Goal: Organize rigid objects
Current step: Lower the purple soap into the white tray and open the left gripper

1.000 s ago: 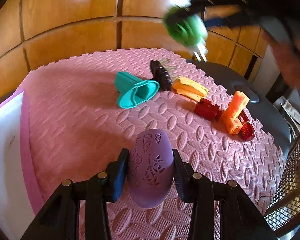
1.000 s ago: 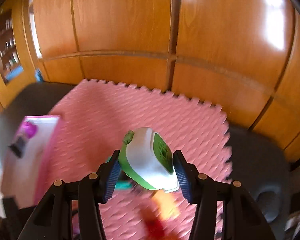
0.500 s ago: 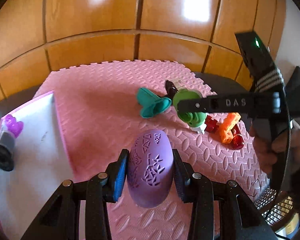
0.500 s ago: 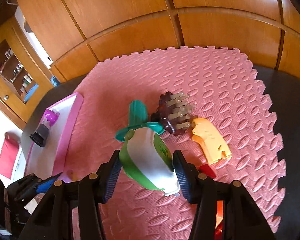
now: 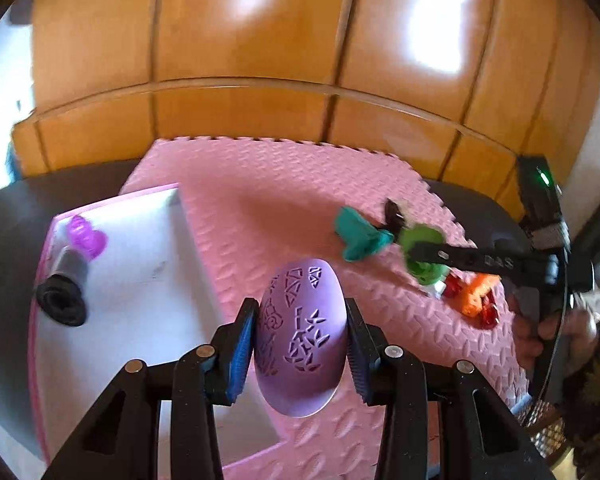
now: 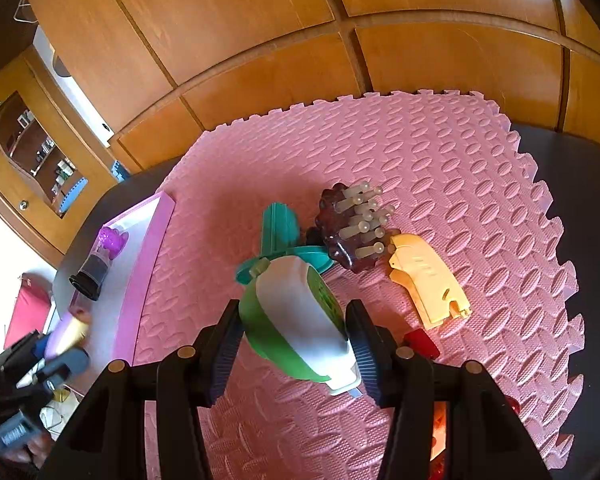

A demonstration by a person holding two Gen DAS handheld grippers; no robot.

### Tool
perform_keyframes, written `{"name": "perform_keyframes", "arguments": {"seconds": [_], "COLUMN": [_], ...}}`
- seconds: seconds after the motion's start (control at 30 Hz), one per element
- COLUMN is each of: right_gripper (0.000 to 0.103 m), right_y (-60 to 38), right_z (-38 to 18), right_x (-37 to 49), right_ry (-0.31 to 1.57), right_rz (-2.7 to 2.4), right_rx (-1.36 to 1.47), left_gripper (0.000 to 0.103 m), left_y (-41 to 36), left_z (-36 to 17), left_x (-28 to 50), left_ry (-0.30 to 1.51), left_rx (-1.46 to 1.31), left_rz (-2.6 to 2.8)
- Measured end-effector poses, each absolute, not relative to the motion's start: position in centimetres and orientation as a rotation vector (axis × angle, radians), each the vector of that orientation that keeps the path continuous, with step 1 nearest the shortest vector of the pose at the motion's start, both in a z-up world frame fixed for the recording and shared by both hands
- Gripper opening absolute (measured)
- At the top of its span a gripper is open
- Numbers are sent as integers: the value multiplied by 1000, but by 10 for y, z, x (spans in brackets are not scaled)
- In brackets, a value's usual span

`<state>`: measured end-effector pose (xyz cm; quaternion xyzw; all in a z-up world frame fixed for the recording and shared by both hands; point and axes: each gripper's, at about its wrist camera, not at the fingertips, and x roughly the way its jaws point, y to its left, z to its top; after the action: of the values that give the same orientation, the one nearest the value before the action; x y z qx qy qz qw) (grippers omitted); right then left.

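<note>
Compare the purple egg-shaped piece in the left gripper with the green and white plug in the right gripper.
The purple egg-shaped piece is one colour with cut-out patterns; the green and white plug is two-toned and smooth. The egg is rounded all over and sits upright; the plug ends in a flat white base and sits tilted. Both are clamped between gripper fingers above the pink mat.

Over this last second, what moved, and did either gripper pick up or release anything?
The left gripper carried the purple egg-shaped piece left, to the pink-rimmed tray. The right gripper brought the green-and-white plug down over the pink mat. Nothing released. Tray bottle, teal piece, brush unmoved.
</note>
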<state>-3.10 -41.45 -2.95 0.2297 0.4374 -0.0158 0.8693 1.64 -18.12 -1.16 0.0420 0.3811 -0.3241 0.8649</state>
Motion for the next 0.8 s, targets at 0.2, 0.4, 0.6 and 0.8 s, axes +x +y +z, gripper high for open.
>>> {"name": "perform_keyframes", "arguments": {"seconds": [0.2, 0.4, 0.6, 0.8], "right_gripper": [53, 53, 53, 53], "right_y": [-413, -412, -411, -410], "right_z": [-29, -29, -29, -30], "right_x": [-31, -30, -29, -28], "right_ry": [918, 921, 924, 927], "right_rz": [-35, -34, -31, -27], "right_rx": [468, 455, 444, 435], "left_gripper": [42, 42, 42, 42], "left_y": [-132, -115, -129, -144], "left_z": [-14, -22, -44, -60], "left_x": [63, 115, 164, 198], "left_ry": [854, 887, 931, 956], "left_rx": [-30, -79, -49, -13], "left_rz": [-552, -474, -424, -379]}}
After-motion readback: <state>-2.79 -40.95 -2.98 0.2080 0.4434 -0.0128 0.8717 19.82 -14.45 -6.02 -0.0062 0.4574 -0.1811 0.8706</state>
